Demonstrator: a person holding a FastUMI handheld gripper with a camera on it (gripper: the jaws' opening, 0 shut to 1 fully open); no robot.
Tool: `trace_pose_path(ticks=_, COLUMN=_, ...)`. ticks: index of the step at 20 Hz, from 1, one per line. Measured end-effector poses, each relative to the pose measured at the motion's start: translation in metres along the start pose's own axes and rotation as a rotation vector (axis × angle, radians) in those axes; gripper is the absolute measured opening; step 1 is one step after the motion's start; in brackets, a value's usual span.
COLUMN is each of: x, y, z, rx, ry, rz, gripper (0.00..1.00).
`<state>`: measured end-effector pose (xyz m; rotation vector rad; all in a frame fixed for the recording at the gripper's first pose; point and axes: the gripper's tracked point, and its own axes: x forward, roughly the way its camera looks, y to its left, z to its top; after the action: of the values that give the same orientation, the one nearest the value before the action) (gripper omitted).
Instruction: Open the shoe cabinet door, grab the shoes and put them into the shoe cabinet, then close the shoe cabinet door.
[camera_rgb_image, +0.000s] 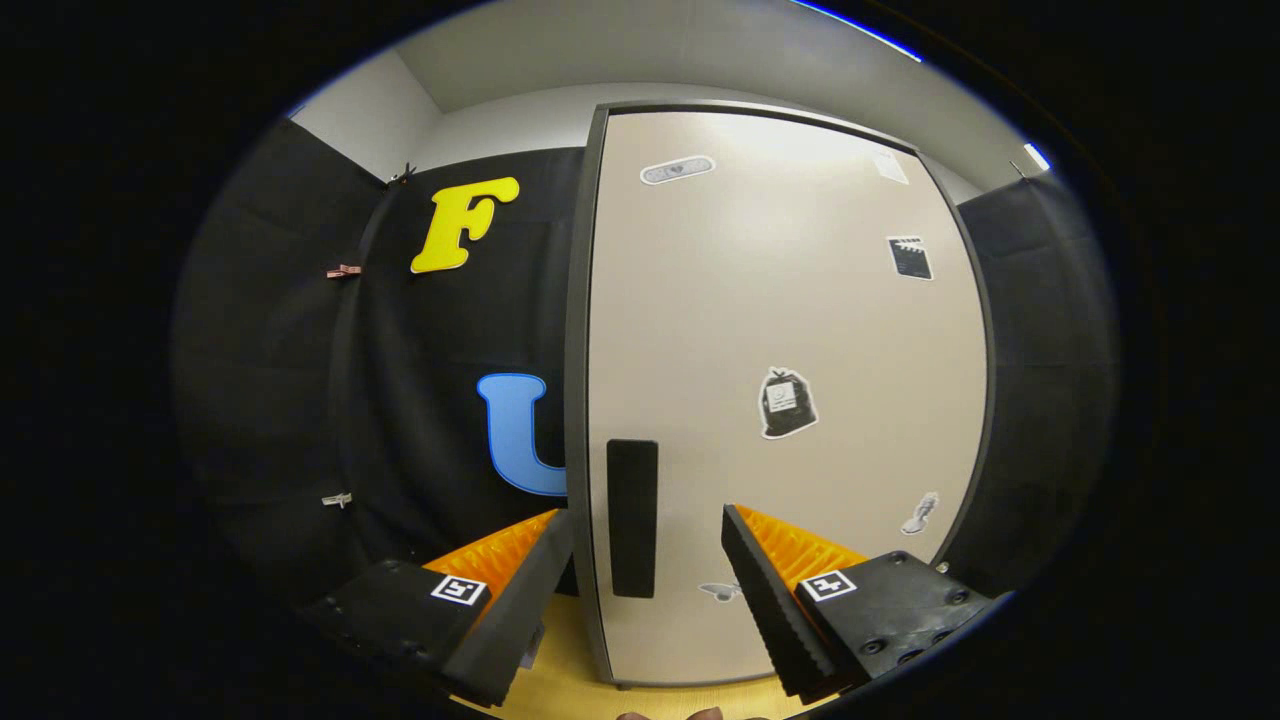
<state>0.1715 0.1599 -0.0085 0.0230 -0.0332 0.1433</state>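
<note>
The shoe cabinet door (790, 330) is a tall beige panel with a dark frame, shut, standing straight ahead of me. Several small stickers dot its face. A dark vertical handle (632, 518) sits low on the door near its left edge. My gripper (648, 535) is open, its two fingers spread to either side of the handle, left finger (530, 590) beside the door's left edge and right finger (765, 590) in front of the panel. The fingers press on nothing. I see no shoes from here.
Black cloth booth walls (300, 400) stand to the left and right of the cabinet. A light wooden floor (565, 680) runs under the cabinet's foot. A grey ceiling (600, 50) is above.
</note>
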Motion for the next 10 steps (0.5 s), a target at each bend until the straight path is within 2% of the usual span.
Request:
trace_pose_path(ticks=4, x=0.028, y=0.013, z=-0.015, rx=-0.004, ry=0.021, rz=0.012, gripper=0.94)
trace_pose_path(ticks=8, x=0.050, y=0.007, z=-0.026, rx=0.030, ry=0.034, rz=-0.042, gripper=0.58)
trace_pose_path(ticks=10, x=0.054, y=0.007, z=-0.024, rx=0.046, ry=0.026, rz=-0.057, gripper=0.53)
